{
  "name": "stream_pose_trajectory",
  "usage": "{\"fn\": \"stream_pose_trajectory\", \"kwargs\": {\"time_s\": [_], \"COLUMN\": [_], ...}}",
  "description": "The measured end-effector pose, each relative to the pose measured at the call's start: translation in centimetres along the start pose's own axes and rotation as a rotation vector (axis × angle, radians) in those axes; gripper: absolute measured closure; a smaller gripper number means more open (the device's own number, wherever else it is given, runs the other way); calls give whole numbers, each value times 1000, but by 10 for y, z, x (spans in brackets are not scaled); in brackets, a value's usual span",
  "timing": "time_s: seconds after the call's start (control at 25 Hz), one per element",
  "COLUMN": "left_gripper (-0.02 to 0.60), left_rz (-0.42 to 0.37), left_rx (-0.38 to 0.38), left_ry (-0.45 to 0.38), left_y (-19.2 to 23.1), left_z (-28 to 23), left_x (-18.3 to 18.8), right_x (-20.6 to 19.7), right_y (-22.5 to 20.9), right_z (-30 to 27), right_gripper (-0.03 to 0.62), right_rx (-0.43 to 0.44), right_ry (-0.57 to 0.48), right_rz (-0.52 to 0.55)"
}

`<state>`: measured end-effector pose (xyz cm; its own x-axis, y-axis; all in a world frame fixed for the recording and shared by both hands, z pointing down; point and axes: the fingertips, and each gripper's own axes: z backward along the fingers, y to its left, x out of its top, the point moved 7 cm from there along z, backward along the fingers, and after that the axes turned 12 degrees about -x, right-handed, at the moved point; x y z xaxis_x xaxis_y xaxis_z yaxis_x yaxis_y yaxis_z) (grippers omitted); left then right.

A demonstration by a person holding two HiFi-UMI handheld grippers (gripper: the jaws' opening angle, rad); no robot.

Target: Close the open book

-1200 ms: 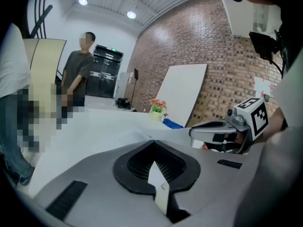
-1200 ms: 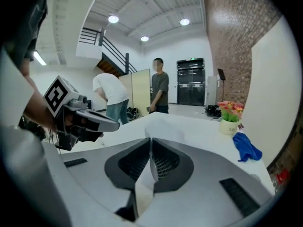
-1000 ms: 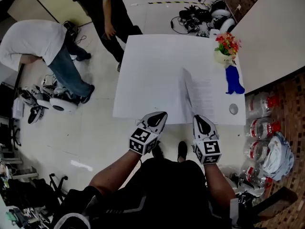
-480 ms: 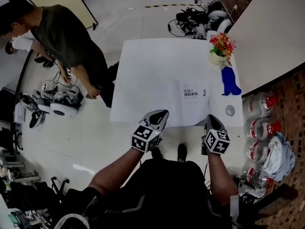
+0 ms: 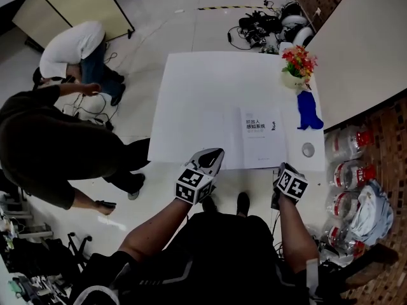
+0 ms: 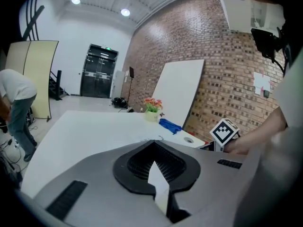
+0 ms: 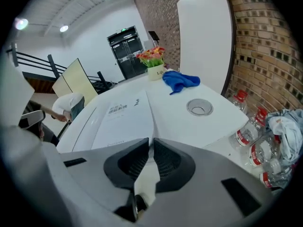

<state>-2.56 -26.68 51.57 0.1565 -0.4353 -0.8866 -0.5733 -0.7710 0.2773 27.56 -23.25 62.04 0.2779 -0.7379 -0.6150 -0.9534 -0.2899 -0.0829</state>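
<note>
The book (image 5: 261, 138) lies closed and flat on the white table (image 5: 197, 107), near its front right, with its white cover and dark title print facing up. In the right gripper view the book (image 7: 124, 119) is just beyond the jaws. My right gripper (image 5: 283, 168) hangs off the table's front edge, below the book's near right corner and clear of it; its jaws (image 7: 152, 141) are shut on nothing. My left gripper (image 5: 214, 154) sits at the front edge left of the book, also shut (image 6: 154, 142) and empty.
A pot of flowers (image 5: 299, 65), a blue cloth (image 5: 309, 112) and a small round lid (image 5: 308, 149) line the table's right side. Water bottles (image 5: 346, 170) stand on the floor to the right. One person (image 5: 57, 138) stands at the left, another (image 5: 76, 49) bends over behind.
The book, open with a page standing up a second ago, now lies closed. My right gripper has dropped back from the book to below the table edge. The people on the left have moved.
</note>
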Motion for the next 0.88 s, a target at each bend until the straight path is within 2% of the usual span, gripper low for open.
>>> {"fn": "stream_pose_trajectory", "kwargs": {"time_s": [0.24,0.4,0.48,0.6,0.88], "left_gripper": [586,586,586,586,587], "left_rz": [11,20,25,32,41], "left_rx": [20,38,50,47,64], "left_ry": [-14,-30,-38,-55,-89], "left_y": [4,7,9,9,10], "left_z": [10,16,18,21,35], "left_x": [-2,-2,-1,0,3], "right_x": [-1,1,0,5,45], "right_y": [-2,-9,-13,-7,28], "right_z": [-1,6,9,18,54], "right_gripper": [571,566,566,566,566], "right_rx": [19,-38,-36,2,106], "right_ry": [-8,-28,-28,-52,-201], "right_rz": [91,83,77,101,171]}}
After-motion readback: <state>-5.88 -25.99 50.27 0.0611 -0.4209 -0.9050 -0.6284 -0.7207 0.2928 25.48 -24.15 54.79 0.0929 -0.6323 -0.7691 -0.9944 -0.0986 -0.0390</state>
